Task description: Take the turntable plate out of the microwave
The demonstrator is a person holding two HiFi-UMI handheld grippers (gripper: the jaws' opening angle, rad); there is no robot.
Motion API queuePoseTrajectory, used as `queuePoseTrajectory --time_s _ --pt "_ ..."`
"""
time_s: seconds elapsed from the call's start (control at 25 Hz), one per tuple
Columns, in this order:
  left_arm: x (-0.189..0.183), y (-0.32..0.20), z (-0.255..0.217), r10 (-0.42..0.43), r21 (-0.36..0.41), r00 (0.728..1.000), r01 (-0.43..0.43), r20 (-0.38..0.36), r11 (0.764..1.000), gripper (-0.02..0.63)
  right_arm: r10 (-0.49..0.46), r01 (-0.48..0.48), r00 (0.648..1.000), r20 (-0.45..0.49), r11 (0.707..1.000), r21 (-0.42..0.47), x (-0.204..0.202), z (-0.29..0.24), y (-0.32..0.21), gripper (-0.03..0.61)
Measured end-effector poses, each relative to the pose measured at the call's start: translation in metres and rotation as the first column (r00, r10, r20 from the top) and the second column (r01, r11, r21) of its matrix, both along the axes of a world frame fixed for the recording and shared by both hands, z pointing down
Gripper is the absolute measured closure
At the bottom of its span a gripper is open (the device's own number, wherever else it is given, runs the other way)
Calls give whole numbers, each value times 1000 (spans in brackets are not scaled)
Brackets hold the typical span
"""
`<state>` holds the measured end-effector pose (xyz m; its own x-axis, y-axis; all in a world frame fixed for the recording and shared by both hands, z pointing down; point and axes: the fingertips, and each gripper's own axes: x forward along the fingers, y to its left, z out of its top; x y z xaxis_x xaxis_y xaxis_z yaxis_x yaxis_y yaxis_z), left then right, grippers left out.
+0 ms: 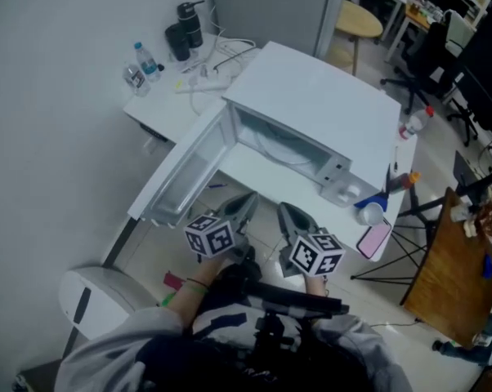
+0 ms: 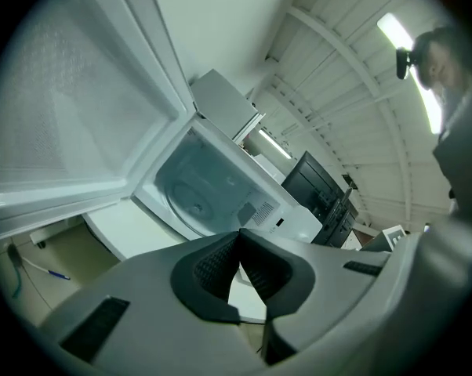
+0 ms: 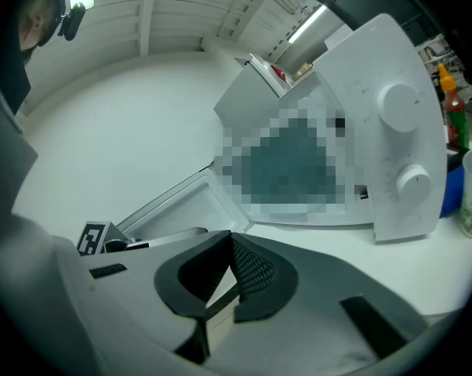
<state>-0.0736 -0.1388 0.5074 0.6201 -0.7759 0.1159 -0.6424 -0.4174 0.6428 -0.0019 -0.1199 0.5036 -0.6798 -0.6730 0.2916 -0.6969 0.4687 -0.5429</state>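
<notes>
The white microwave [image 1: 311, 88] stands on a white table [image 1: 258, 176] with its door [image 1: 185, 178] swung wide to the left. The glass turntable plate [image 1: 280, 148] lies flat inside the cavity; the left gripper view shows the plate [image 2: 190, 202] round and clear on the cavity floor. My left gripper [image 1: 246, 207] hangs off the table's near edge below the door, jaws shut and empty [image 2: 237, 245]. Beside it, my right gripper [image 1: 289, 216] is also shut on nothing [image 3: 230, 245], facing the microwave's control panel [image 3: 397, 155]. Neither gripper touches the microwave.
A water bottle [image 1: 146, 60], black cups [image 1: 185, 33] and a power strip [image 1: 201, 82] sit at the table's back left. A cup [image 1: 370, 213], a pink phone [image 1: 373, 238] and a bottle [image 1: 415, 123] lie right of the microwave. A white bin [image 1: 99, 296] stands on the floor at left.
</notes>
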Motion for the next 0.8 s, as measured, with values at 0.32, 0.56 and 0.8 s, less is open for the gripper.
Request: queuePoseTrajectory --time_s 0.32,0.56,0.8 --pt "8 -48 7 155 -24 985 -158 -77 987 606 128 -127 992 0 982 -142 0 34 -30 569" --pt "10 -48 13 227 -57 967 -234 -116 971 606 187 -175 982 27 955 -239 -1 51 -42 533" --pt "7 -40 23 242 -94 957 -258 -158 962 606 234 -177 965 119 916 -361 -7 69 -72 457"
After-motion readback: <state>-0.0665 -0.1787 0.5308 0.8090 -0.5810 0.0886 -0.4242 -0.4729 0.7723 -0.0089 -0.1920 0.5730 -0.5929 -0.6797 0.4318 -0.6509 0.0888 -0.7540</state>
